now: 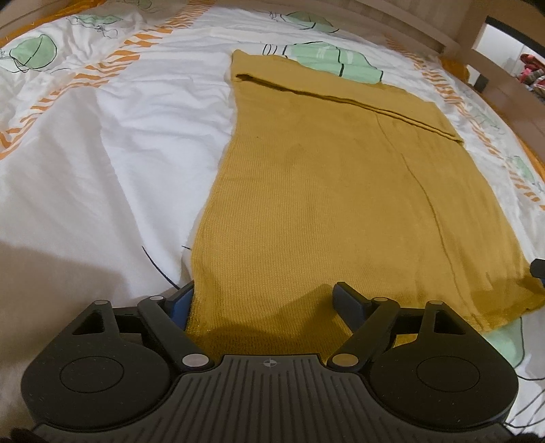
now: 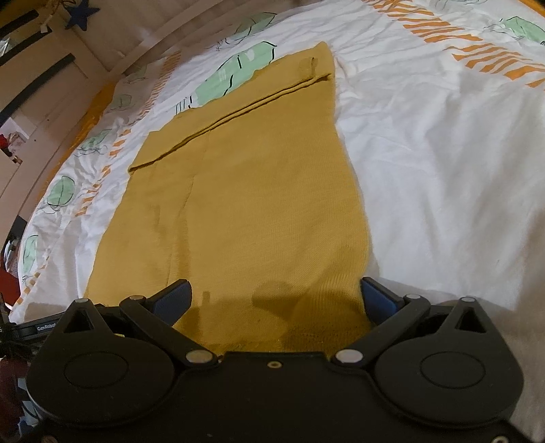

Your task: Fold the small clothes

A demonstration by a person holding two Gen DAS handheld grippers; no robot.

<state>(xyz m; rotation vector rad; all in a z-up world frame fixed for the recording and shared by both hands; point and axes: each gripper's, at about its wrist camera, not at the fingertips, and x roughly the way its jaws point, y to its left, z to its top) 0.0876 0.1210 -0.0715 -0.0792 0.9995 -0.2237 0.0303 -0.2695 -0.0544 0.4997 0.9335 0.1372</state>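
Note:
A mustard-yellow knit garment (image 1: 323, 191) lies flat on the bed, folded lengthwise, with a folded band across its far end. In the left wrist view my left gripper (image 1: 264, 303) is open at the garment's near left corner, its near hem lying between the jaws. In the right wrist view the same garment (image 2: 252, 204) stretches away from me. My right gripper (image 2: 274, 300) is open at the near right corner, the hem between its jaws. The other gripper's body (image 2: 37, 329) shows at the left edge.
The bed cover (image 1: 119, 153) is white with green shapes and orange stripes, slightly wrinkled. A wooden bed frame (image 1: 442, 24) runs along the far side. A cupboard door (image 2: 44, 88) stands beyond the bed on the left in the right wrist view.

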